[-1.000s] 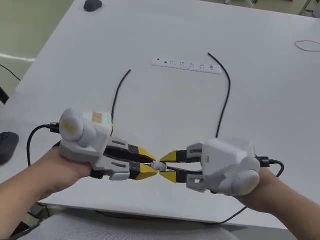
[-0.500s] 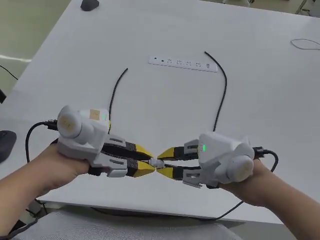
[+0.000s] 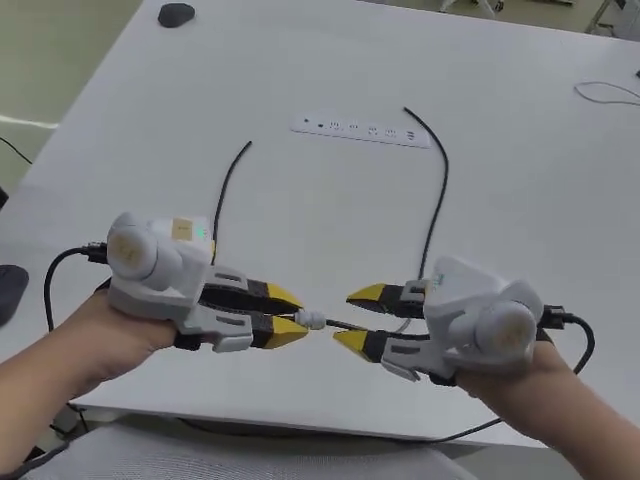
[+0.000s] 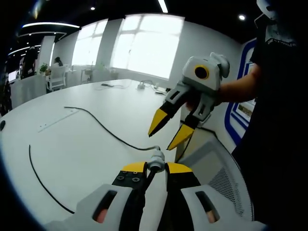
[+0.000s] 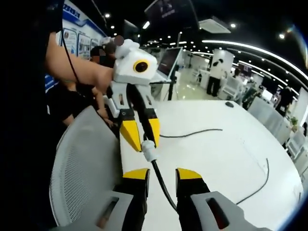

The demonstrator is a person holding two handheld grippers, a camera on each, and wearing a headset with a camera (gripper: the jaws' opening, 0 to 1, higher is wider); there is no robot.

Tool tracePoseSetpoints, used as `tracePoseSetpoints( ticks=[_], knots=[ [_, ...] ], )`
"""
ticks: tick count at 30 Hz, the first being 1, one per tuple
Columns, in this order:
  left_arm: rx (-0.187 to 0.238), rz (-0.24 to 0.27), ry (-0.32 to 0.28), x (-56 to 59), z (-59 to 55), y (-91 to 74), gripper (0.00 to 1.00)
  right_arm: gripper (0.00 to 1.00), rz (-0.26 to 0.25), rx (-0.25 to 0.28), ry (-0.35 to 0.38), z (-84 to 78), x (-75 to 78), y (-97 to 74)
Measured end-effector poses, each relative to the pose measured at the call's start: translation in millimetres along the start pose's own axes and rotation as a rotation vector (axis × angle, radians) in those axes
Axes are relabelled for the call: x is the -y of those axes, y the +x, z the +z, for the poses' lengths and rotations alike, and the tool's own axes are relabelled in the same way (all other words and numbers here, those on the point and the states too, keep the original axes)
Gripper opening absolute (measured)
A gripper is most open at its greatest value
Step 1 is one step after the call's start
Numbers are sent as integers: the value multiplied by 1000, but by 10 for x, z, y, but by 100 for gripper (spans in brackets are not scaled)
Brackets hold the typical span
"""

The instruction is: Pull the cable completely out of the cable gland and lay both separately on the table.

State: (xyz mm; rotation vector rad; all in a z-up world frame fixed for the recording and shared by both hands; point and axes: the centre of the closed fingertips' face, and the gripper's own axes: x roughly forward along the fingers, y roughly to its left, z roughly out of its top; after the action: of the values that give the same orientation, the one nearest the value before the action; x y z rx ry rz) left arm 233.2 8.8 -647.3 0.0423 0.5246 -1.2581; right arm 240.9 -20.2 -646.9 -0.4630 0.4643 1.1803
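**Operator:** What is the left gripper (image 3: 292, 318) doing?

**Inspector:** Its jaws are clamping the white gland (image 3: 311, 320) between their yellow tips. They are holding it in the air above the near part of the table (image 3: 300, 230).

**Operator:** And the right gripper (image 3: 360, 318)?

**Inspector:** Its jaws are standing apart and pointing at the left gripper, tip to tip, just beside it. In the right gripper view the cable (image 3: 440, 205) is running through the gap between them, and neither jaw is closing on it.

**Operator:** Where is the cable lying?

**Inspector:** One end is sitting in the gland. From there the cable is passing between the right jaws and dropping to the table. It is then curving away toward the power strip (image 3: 358, 131), with its far end resting near the strip's right end.

**Operator:** What else is lying on the table?

**Inspector:** A short cable (image 3: 225, 185) is lying to the left, well apart from the first. A mouse (image 3: 176, 14) is sitting at the far left.
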Motion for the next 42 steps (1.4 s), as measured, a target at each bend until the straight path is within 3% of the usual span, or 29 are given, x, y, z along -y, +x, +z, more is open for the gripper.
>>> tracePoseSetpoints(
  ticks=[4, 10, 21, 26, 33, 42],
  knots=[
    [-4, -4, 1, 27, 6, 23, 15, 17, -35, -40, 32, -134, -49, 26],
    [-5, 7, 11, 37, 50, 46, 15, 13, -88, -77, -31, -167, -102, 68],
    [-20, 17, 0, 39, 35, 48, 15, 4, -90, -73, -122, -37, -96, 129],
    [-7, 22, -6, 16, 51, 56, 15, 3, -96, -80, -162, -20, -89, 162],
    [5, 28, -9, -19, 76, 63, 15, 1, -117, -74, -193, 4, -42, 156],
    [-9, 28, 4, -14, 95, 45, 15, 0, -111, -50, -174, 23, -46, 154]
  ],
)
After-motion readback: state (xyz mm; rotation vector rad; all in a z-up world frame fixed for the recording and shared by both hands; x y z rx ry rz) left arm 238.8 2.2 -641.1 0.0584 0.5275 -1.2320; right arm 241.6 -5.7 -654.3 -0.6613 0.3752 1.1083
